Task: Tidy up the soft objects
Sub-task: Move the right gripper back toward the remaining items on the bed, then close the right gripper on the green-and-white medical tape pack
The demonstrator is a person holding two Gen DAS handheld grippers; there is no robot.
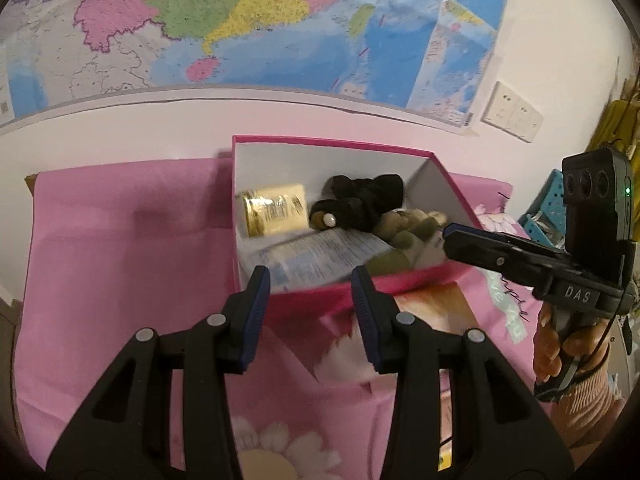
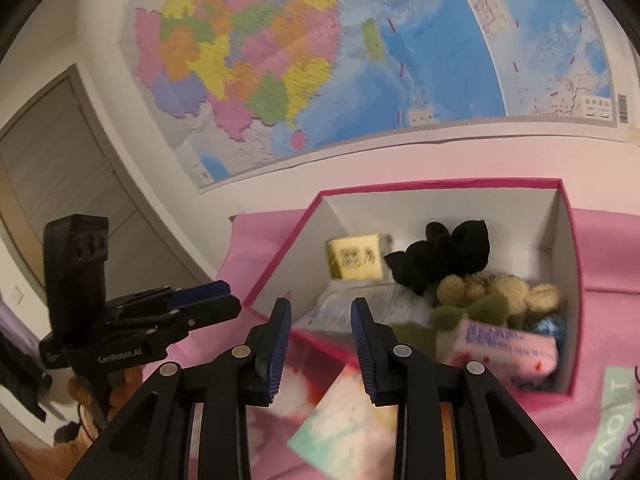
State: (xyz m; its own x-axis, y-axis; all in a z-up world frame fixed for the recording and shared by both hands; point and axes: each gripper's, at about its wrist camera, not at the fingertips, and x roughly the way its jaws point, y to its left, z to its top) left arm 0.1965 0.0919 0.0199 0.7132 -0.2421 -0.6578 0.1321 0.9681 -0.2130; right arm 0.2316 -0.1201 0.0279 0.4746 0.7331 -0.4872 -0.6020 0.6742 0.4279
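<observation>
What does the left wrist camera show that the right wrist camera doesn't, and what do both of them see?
Only the left wrist view shows the wall sockets and the right gripper. Only the right wrist view shows the grey door, the left gripper and a pink packet in the box. Both show the pink box, gold packet, black soft item, plush toy and wall map.

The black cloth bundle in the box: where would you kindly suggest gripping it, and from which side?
Grip the black cloth bundle on its raised, bunched top, coming from above through the pink box's open top. The walls block sideways approaches, and the plush toy crowds its front.
</observation>
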